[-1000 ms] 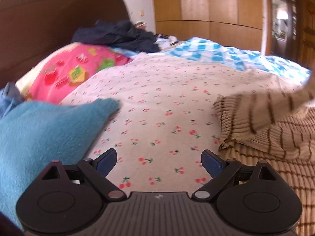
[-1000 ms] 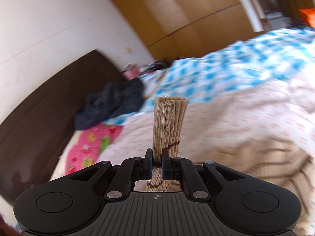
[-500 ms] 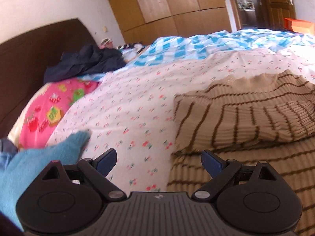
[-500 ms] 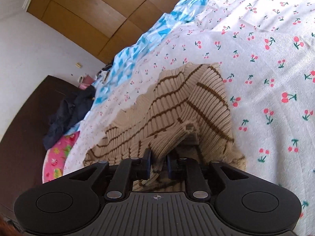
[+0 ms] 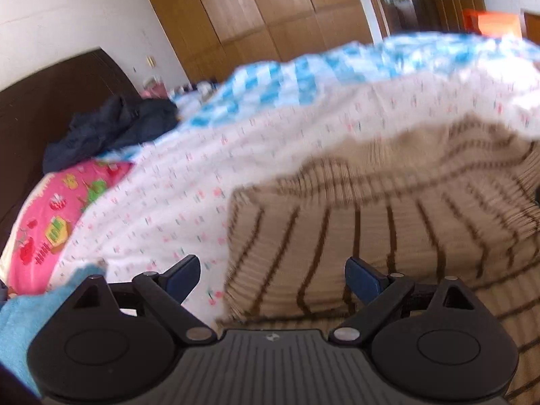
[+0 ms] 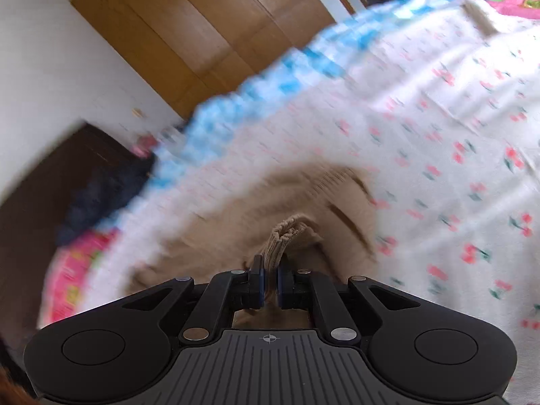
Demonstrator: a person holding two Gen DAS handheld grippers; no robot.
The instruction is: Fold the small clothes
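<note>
A beige ribbed sweater with brown stripes (image 5: 371,222) lies partly folded on the cherry-print bed sheet (image 5: 175,195). My left gripper (image 5: 271,275) is open and empty, low over the sweater's near left corner. My right gripper (image 6: 269,278) is shut on a bunched fold of the sweater (image 6: 287,233), with the rest of the sweater (image 6: 236,216) lying on the sheet (image 6: 438,155) just ahead. Both views are blurred by motion.
A turquoise towel (image 5: 30,314) lies at the near left. A pink patterned pillow (image 5: 57,216) and dark clothes (image 5: 111,128) sit by the brown headboard (image 5: 37,101). A blue checked blanket (image 5: 303,77) lies behind. Wooden wardrobes (image 5: 270,10) stand beyond the bed.
My left gripper has moved right, over the sweater's corner. My right gripper has brought the held fold down onto the sweater and then lifted its view; it stays shut on the fabric.
</note>
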